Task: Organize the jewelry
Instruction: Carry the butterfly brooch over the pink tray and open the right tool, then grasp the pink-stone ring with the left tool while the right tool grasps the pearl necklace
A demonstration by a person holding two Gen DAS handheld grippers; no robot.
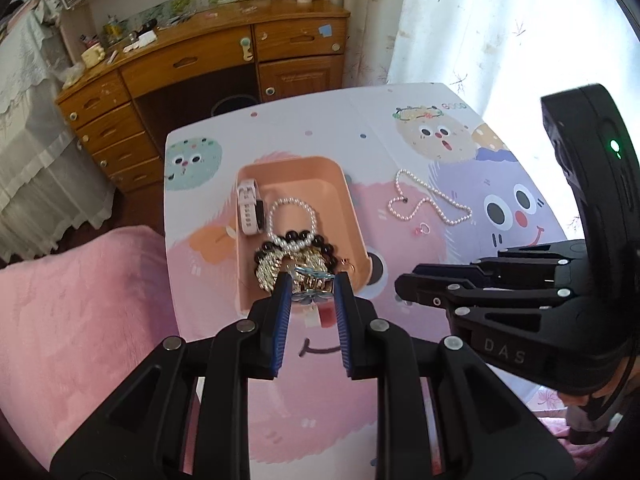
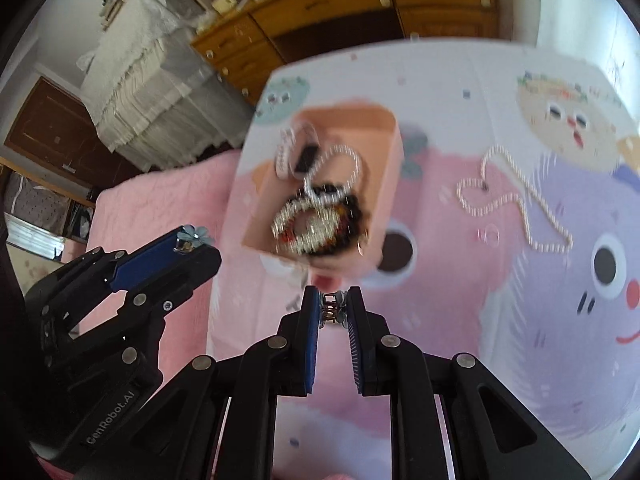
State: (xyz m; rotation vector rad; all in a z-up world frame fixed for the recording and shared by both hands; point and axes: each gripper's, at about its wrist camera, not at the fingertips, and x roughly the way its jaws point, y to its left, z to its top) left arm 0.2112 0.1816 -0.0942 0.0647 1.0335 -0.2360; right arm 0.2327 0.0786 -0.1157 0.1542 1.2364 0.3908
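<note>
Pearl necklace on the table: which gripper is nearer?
Right. The right gripper sits on the pearl necklace's side of the table; the left gripper hovers over the pink tray.

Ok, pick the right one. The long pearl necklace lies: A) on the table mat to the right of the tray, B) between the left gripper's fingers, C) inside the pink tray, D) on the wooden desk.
A: the long pearl necklace lies looped on the cartoon table mat, outside and right of the pink tray.
</note>
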